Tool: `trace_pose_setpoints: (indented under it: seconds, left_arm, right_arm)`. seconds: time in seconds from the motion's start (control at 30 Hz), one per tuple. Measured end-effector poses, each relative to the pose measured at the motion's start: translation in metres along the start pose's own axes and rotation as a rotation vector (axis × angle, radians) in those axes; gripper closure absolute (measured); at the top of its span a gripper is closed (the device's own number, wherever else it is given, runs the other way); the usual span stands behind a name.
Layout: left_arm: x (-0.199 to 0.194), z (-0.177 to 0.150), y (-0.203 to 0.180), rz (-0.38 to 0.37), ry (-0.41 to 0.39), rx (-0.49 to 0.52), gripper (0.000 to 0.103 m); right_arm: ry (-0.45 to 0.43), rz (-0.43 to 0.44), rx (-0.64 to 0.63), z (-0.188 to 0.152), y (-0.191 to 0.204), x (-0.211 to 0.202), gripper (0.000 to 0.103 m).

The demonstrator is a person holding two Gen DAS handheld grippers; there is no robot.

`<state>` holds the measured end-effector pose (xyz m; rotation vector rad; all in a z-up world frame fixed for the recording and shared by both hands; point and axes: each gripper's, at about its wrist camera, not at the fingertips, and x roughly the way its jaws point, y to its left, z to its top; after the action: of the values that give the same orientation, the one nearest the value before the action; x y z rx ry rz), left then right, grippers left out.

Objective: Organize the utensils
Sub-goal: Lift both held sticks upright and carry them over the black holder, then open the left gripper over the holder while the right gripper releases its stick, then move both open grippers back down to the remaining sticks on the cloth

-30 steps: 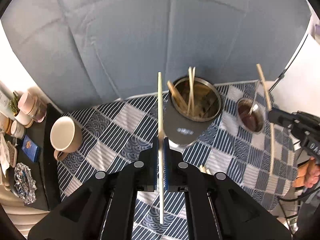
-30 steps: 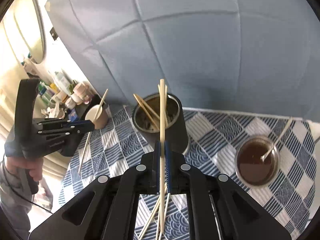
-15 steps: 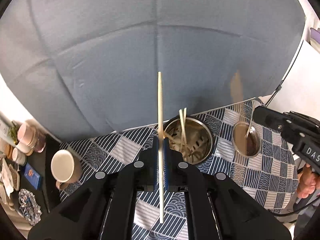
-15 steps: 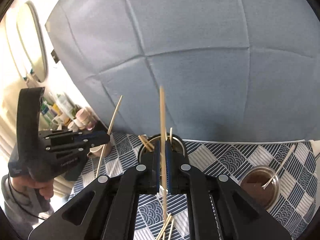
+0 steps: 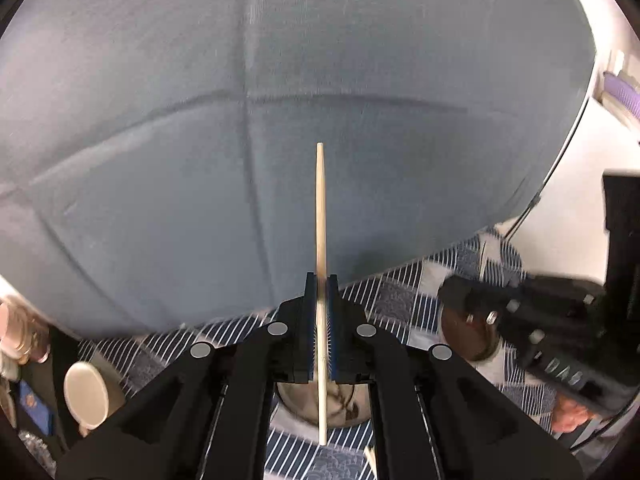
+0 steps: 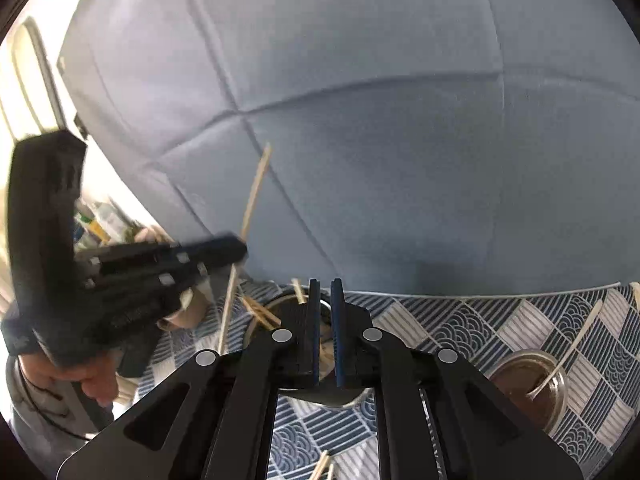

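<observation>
My left gripper (image 5: 320,280) is shut on a pale wooden chopstick (image 5: 320,208) that stands upright above the steel utensil cup (image 5: 320,408); it also shows in the right wrist view (image 6: 236,254) with the chopstick (image 6: 256,188). My right gripper (image 6: 324,284) holds nothing, its pads a narrow gap apart, above the steel cup (image 6: 276,308), which holds several chopsticks (image 6: 256,312). Loose chopsticks (image 6: 322,468) lie on the cloth below it.
A blue patterned tablecloth (image 6: 460,328) covers the table. A small steel bowl (image 6: 532,388) of brown sauce with a spoon stands at the right. A tan mug (image 5: 86,394) stands at the left. A blue-grey backdrop (image 5: 280,120) rises behind.
My right gripper has let go of its chopstick, which is gone from between the pads. Both grippers have risen and tilted up; the left still holds its chopstick.
</observation>
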<state>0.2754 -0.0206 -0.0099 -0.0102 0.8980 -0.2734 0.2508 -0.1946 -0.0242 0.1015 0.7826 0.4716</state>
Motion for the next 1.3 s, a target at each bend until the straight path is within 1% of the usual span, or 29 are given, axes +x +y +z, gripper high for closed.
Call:
trace_pose_setpoints:
  seconds: [0.07, 0.17, 0.27, 0.37, 0.47, 0.5, 0.53, 0.6, 0.67, 0.73, 0.77, 0.87, 0.93, 1.0, 1.13, 1.17, 1.23, 1.27, 1.3]
  left_arm:
    - [0.004, 0.001, 0.001, -0.025, -0.042, -0.007, 0.098]
    - [0.012, -0.001, 0.001, -0.047, -0.078, -0.017, 0.098]
    - [0.023, -0.009, 0.002, -0.064, -0.092, -0.027, 0.098]
    - [0.032, -0.019, 0.006, -0.076, -0.075, -0.046, 0.098]
    - [0.036, -0.022, 0.007, -0.068, -0.068, -0.046, 0.098]
    - [0.037, -0.024, 0.007, -0.064, -0.063, -0.043, 0.095]
    - [0.037, -0.025, 0.006, -0.055, -0.054, -0.035, 0.086]
    - [0.035, -0.025, 0.005, -0.030, -0.054, -0.019, 0.074]
    - [0.029, -0.025, 0.007, -0.026, -0.061, -0.015, 0.072]
    - [0.025, -0.025, 0.008, -0.019, -0.061, -0.017, 0.065]
    - [0.022, -0.026, 0.009, -0.014, -0.069, -0.016, 0.064]
    - [0.013, -0.028, 0.009, -0.002, -0.076, -0.019, 0.057]
    - [0.010, -0.030, 0.009, 0.001, -0.074, -0.022, 0.051]
    - [0.006, -0.033, 0.010, 0.006, -0.063, -0.031, 0.049]
    - [0.001, -0.041, 0.010, 0.024, -0.052, -0.045, 0.040]
    - [0.000, -0.042, 0.011, 0.032, -0.051, -0.047, 0.039]
    - [-0.005, -0.046, 0.011, 0.062, -0.053, -0.045, 0.030]
    - [-0.007, -0.049, 0.010, 0.076, -0.053, -0.041, 0.029]
    - [-0.008, -0.051, 0.010, 0.079, -0.051, -0.040, 0.028]
  right_arm:
    - [0.029, -0.007, 0.019, -0.005, -0.009, 0.006, 0.097]
    - [0.052, -0.024, 0.034, -0.012, -0.018, 0.014, 0.097]
    - [0.071, -0.038, 0.054, -0.017, -0.025, 0.020, 0.096]
    - [0.081, -0.042, 0.061, -0.021, -0.029, 0.024, 0.095]
    - [0.089, -0.041, 0.065, -0.023, -0.029, 0.027, 0.096]
    - [0.091, -0.040, 0.065, -0.023, -0.028, 0.028, 0.095]
    - [0.093, -0.040, 0.064, -0.024, -0.028, 0.028, 0.095]
    - [0.096, -0.035, 0.062, -0.024, -0.026, 0.030, 0.095]
    - [0.099, -0.031, 0.057, -0.024, -0.023, 0.030, 0.095]
    - [0.104, -0.029, 0.055, -0.025, -0.020, 0.029, 0.095]
    - [0.105, -0.027, 0.055, -0.025, -0.018, 0.029, 0.095]
    - [0.108, -0.026, 0.052, -0.025, -0.016, 0.025, 0.094]
    - [0.111, -0.027, 0.053, -0.026, -0.016, 0.023, 0.094]
    - [0.121, -0.019, 0.065, -0.027, -0.016, 0.020, 0.094]
    - [0.133, -0.013, 0.082, -0.031, -0.017, 0.015, 0.094]
    - [0.138, -0.017, 0.084, -0.032, -0.016, 0.013, 0.092]
    - [0.145, -0.025, 0.087, -0.036, -0.015, 0.009, 0.083]
    - [0.146, -0.027, 0.086, -0.037, -0.015, 0.008, 0.077]
    - [0.147, -0.032, 0.082, -0.039, -0.013, 0.006, 0.076]
